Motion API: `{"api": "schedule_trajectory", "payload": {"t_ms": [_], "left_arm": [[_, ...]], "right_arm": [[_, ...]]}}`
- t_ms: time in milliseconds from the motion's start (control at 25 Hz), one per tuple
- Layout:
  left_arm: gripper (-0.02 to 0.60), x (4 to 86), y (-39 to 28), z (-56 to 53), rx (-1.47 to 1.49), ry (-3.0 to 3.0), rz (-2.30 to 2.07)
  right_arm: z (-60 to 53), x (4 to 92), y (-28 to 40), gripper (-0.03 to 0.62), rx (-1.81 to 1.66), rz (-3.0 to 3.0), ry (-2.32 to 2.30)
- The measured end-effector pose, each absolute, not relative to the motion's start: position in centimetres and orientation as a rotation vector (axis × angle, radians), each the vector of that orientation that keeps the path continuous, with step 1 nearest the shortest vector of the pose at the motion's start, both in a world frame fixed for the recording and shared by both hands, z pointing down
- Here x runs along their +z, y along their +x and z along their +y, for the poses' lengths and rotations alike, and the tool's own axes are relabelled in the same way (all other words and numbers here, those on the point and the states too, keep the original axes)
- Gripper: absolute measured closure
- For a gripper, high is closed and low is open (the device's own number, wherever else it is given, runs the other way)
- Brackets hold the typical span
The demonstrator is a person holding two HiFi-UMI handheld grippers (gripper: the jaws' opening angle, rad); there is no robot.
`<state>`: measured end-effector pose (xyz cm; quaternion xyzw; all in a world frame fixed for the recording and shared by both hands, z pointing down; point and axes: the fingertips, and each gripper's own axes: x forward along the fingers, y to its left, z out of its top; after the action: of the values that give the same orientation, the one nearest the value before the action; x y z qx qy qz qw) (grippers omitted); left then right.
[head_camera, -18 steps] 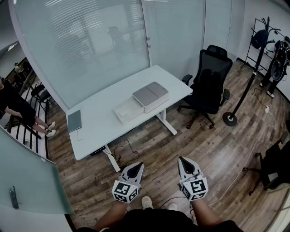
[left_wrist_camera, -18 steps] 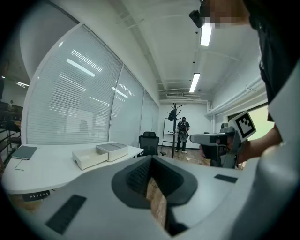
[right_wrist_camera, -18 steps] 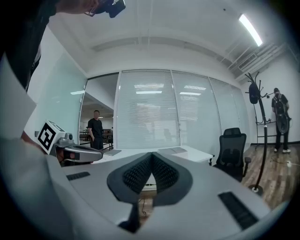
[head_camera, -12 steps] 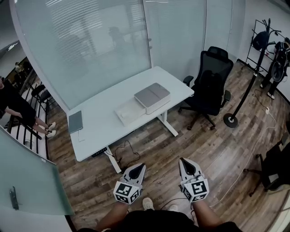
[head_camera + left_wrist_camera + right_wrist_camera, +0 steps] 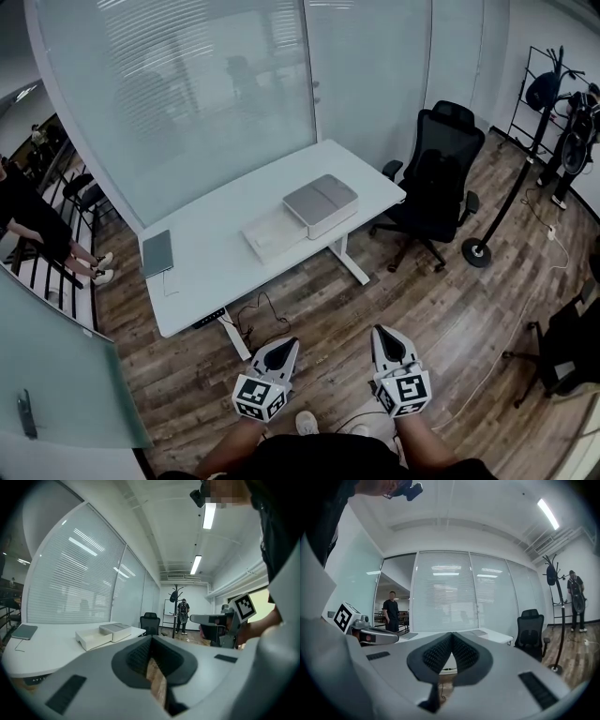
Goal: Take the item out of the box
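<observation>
Left gripper: you hold the left gripper (image 5: 284,343) low in front of you, above the wooden plank floor (image 5: 450,309). Its jaws are pressed together, with only floor showing through the slit behind them.
Right gripper: the right gripper (image 5: 381,331) sits beside the left one at about the same height. Its ribbed black jaws meet at the tips and hold nothing.
Box: the flat rectangular box with a grey lid (image 5: 321,202) lies on the long white table (image 5: 206,277), toward the table's right end. It is well apart from both of your grippers.
White part: a shallow white rectangular tray (image 5: 270,234) lies just beside the grey box, on its left side.
Item: from where you stand, I cannot tell what the box holds.
Other things on the table: a thin grey slab like a closed laptop (image 5: 156,251) rests near the left end.
Around the table: a black mesh office chair (image 5: 439,178) stands by the right end. A black coat stand (image 5: 476,251) stands on the floor to the right of the chair.
</observation>
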<state>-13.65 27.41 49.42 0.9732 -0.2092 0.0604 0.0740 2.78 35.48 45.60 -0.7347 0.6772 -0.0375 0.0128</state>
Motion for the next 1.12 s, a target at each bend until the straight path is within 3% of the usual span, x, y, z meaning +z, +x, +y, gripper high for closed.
{"api": "schedule_trajectory", "payload": {"t_ms": [720, 1120], "left_arm": [[0.569, 48.5, -17.9, 22.0, 0.109, 2.94, -0.622], [0.569, 49.4, -18.5, 19.2, 0.127, 2.924, -0.682]], "right_arm": [[30.6, 44.3, -2.8, 0.589, -0.062, 2.117, -2.293], [27.3, 45.6, -2.4, 0.588, -0.079, 2.122, -2.267]]}}
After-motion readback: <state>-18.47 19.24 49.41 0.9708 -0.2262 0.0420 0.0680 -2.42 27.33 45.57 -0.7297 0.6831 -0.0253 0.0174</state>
